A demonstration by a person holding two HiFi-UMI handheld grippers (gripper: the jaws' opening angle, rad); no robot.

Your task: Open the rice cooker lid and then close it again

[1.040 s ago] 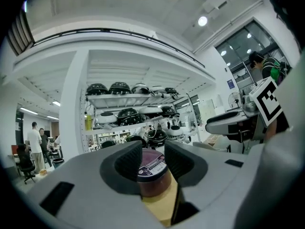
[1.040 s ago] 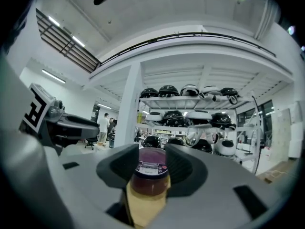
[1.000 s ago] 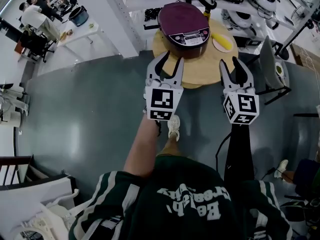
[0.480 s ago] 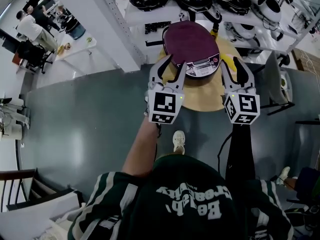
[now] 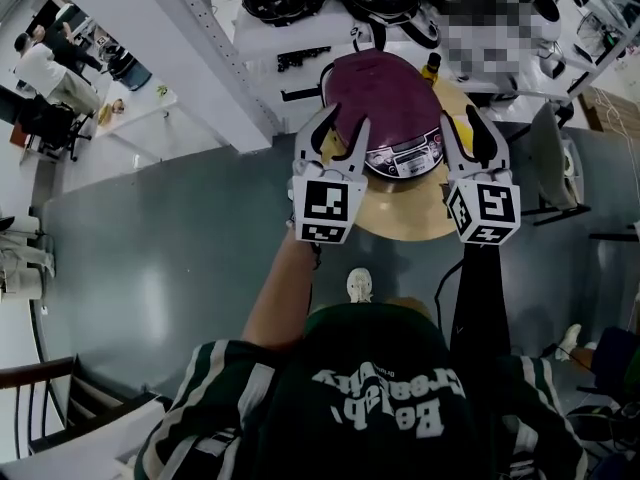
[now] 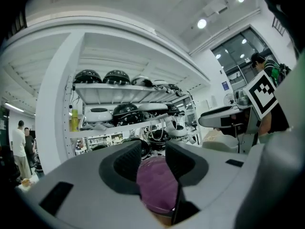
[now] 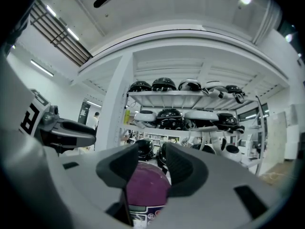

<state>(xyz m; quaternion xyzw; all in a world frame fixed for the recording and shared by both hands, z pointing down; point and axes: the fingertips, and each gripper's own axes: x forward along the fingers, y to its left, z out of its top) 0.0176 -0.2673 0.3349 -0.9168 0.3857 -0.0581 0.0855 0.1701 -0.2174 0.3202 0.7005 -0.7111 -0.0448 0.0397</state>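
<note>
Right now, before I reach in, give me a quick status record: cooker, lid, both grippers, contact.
rice cooker: on the round wooden table, in front of the person
lid: purple, shut
left gripper: open, empty, at the cooker's left edge in the head view
right gripper: open, empty, by the cooker's right edge
contact: none seen; the cooker lies beyond both jaw gaps
task stage: lid not yet opened

Bright, even light from ceiling lamps [image 6: 202, 23] overhead; the grey floor [image 5: 170, 258] shows a soft sheen. Both gripper views bend strongly and darken at the edges, with the near jaws blurred
</note>
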